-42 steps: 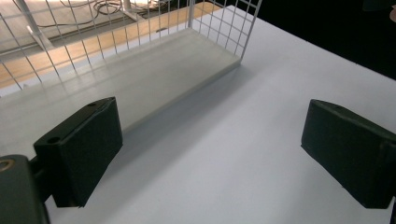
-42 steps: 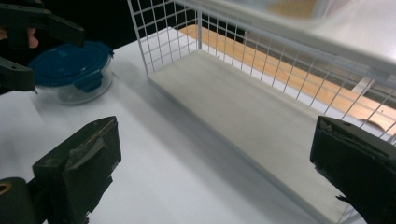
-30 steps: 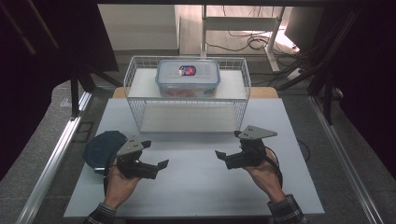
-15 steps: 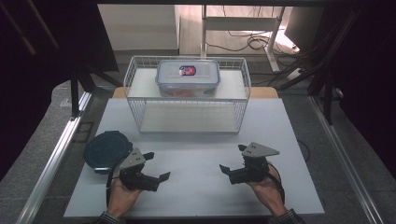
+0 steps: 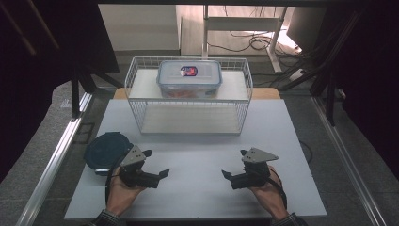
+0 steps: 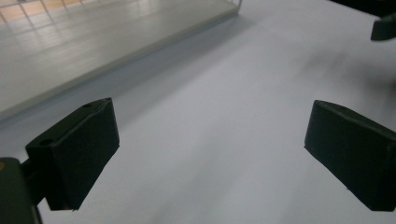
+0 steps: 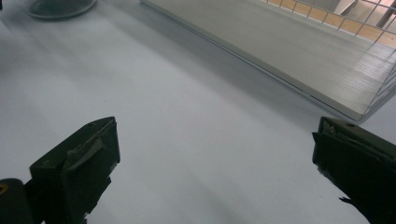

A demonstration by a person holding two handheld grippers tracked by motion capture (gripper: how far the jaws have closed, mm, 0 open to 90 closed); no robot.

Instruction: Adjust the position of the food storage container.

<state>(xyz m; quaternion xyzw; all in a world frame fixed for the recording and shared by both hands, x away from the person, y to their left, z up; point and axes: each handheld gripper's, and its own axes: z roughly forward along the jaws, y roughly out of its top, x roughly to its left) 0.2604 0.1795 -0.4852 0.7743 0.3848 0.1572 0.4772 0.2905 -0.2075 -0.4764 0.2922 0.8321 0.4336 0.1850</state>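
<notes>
Pulling back: both grippers have dropped toward the near edge of the white table over the last second. Left gripper and right gripper both have jaws spread wide, holding nothing. Round dark-blue lid lies flat just beside the left gripper (nearest candidate). Clear plastic lidded container sits untouched on top of the white wire rack. Looks like reset, no grasp begun.
</notes>
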